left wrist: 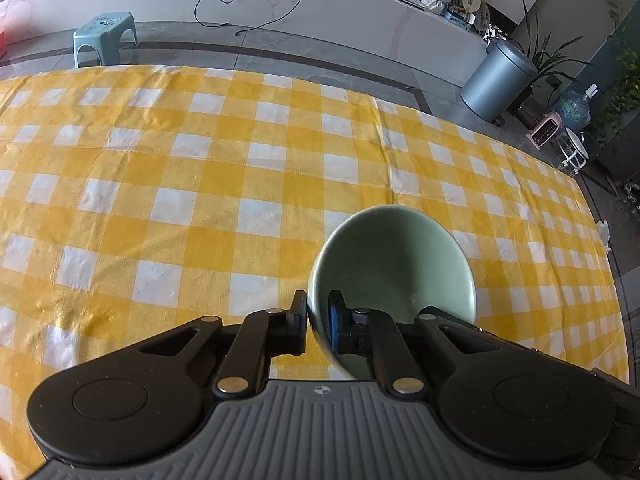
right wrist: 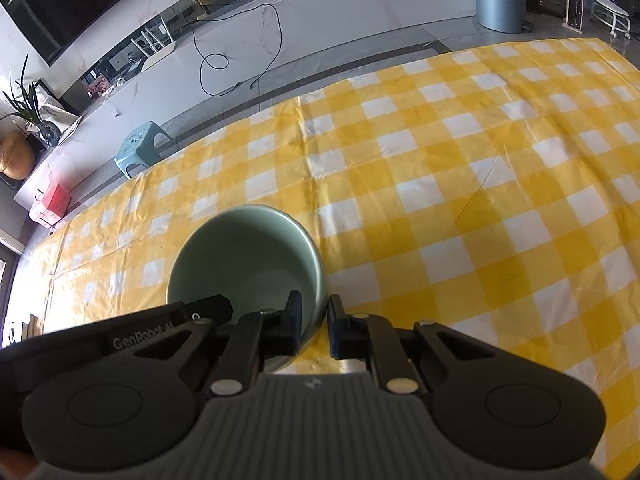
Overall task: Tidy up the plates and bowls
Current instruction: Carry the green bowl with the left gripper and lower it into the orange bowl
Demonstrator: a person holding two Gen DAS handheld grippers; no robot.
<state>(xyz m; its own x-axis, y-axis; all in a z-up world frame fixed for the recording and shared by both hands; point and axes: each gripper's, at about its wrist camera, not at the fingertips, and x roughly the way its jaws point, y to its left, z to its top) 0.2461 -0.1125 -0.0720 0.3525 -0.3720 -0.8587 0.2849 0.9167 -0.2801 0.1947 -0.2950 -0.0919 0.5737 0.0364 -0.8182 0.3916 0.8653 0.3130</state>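
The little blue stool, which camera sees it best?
The left wrist view: the blue stool stands on the floor beyond the yellow checked tablecloth, top and legs clear. The right wrist view shows it smaller, tilted, partly behind the table's edge.

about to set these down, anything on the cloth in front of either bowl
Nothing visible. The left hand-held gripper and right hand-held gripper each clamp a green bowl rim; only bare checked tablecloth lies ahead.
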